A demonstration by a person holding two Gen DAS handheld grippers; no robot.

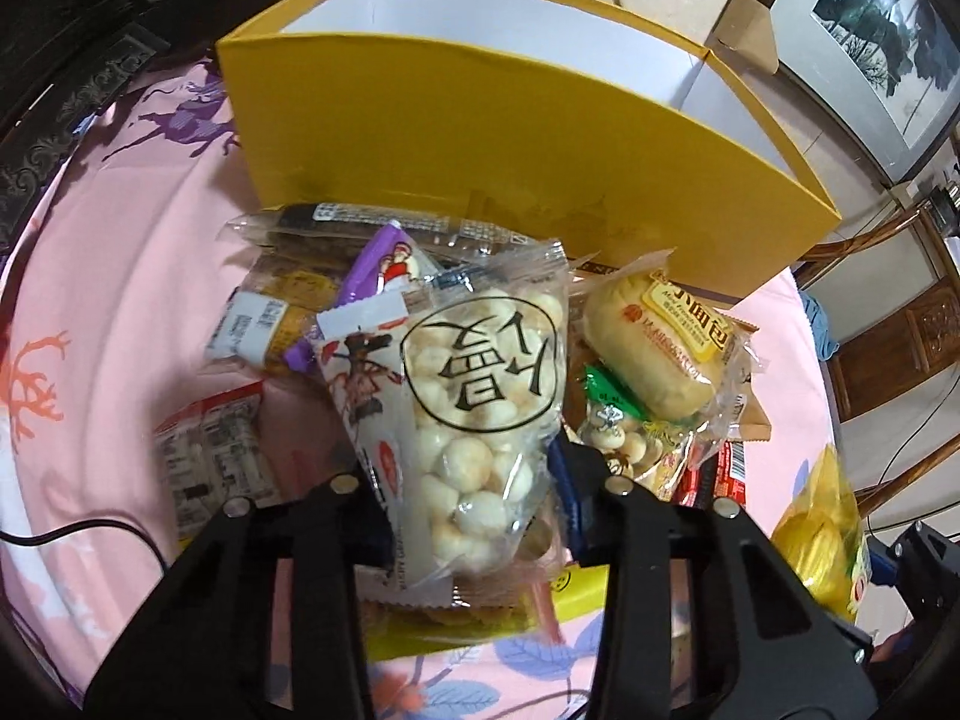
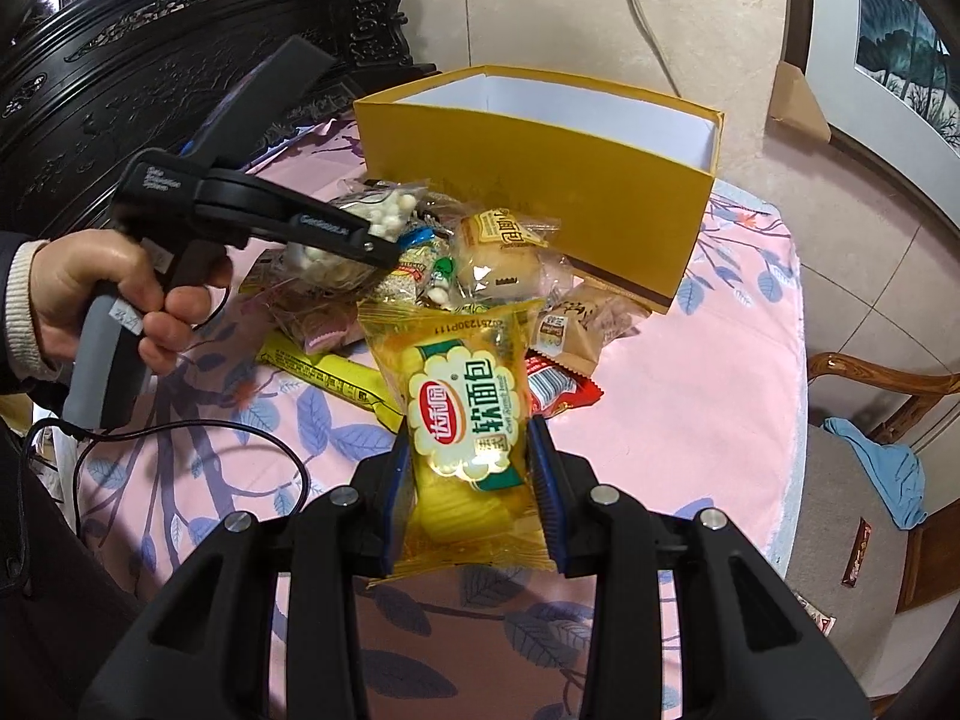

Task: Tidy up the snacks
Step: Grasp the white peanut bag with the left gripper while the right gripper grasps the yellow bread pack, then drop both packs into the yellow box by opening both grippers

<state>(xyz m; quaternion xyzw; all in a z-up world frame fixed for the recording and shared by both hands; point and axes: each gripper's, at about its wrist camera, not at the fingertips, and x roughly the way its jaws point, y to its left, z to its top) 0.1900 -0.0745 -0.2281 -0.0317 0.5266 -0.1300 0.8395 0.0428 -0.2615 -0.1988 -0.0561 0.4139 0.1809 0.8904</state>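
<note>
On pink desk (image 2: pixel 690 396) w/ snack pile before open yellow box (image 2: pixel 540 180), left tongs (image 1: pixel 462 480) pinch a bag of white puffs (image 1: pixel 474 396), right tongs (image 2: pixel 471 480) pinch a yellow bread pack (image 2: pixel 462 414), both lifted, prob. for boxing.

Pink floral cloth (image 2: pixel 690 396) covers the tabletop, blue leaf and purple branch print. Black cable (image 2: pixel 198 438) loops over the cloth at left. Dark carved wooden furniture (image 2: pixel 150 30) behind. Beige tiled wall (image 2: pixel 540 6) at back, pale cord (image 2: pixel 645 6) running down it. Framed picture (image 1: pixel 882 36) leaning at right. Wooden chair (image 2: pixel 870 384) at right, blue cloth (image 2: pixel 882 468) on its seat.
</note>
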